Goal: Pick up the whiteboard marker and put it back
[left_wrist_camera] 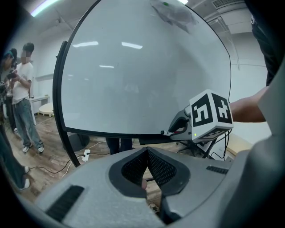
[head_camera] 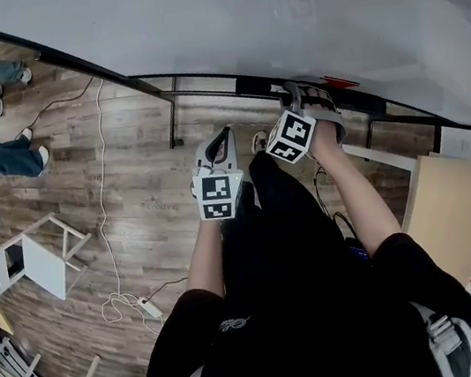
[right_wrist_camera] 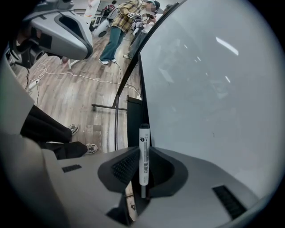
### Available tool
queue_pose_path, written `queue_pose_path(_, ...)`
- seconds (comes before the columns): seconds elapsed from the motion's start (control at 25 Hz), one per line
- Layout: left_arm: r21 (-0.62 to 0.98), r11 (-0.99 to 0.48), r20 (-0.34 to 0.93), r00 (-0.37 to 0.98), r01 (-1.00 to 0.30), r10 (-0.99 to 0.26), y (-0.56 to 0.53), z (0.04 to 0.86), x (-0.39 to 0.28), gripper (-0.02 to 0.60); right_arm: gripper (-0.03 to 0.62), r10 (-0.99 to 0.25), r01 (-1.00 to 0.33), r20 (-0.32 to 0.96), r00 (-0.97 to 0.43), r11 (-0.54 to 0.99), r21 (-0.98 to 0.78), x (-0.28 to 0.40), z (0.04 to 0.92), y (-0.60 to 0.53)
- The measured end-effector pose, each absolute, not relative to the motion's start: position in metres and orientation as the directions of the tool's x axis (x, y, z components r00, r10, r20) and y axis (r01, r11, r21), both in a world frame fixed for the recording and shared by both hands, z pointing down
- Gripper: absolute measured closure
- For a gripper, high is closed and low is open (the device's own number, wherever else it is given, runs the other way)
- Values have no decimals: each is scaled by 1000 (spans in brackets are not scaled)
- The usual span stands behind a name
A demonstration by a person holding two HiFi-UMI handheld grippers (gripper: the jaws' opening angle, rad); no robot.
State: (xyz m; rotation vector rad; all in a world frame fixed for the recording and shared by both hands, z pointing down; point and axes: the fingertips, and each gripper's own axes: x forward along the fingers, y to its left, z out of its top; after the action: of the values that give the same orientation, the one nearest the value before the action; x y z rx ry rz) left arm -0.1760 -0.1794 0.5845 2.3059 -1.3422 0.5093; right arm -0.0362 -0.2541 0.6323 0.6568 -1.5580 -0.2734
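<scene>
**Marker clamped in the right gripper, close to the whiteboard's lower edge**

The right gripper (right_wrist_camera: 143, 153) has its jaws closed on the whiteboard marker (right_wrist_camera: 144, 133). The pads press on the white barrel from both sides. The marker stands out past the jaw tips, with its dark end towards the black frame (right_wrist_camera: 141, 89) of the whiteboard (right_wrist_camera: 213, 89). That end is close to the frame (no view shows whether the two touch). In the head view this gripper points down at the dark ledge (head_camera: 364, 103) along the board's bottom edge.

The left gripper (left_wrist_camera: 147, 153) is apart from the board, below and to the left of the right one. Its jaws are pressed together with nothing between them. Its own camera looks at the wide pale face of the board and at the right gripper's marker cube (left_wrist_camera: 210, 113) low on the right.

Beyond the board lies a wooden floor (head_camera: 132, 209), with a white cable (head_camera: 103, 187) trailing across it. People (left_wrist_camera: 24, 89) stand well away, off to the left.
</scene>
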Motion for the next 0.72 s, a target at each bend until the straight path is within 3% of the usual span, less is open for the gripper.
queue_pose_path(0.72, 191, -418, 518, 452, -888, -726, -188, 594, -180, 577, 540, -574, -130, 819, 5, 812, 569, -40, 649, -261)
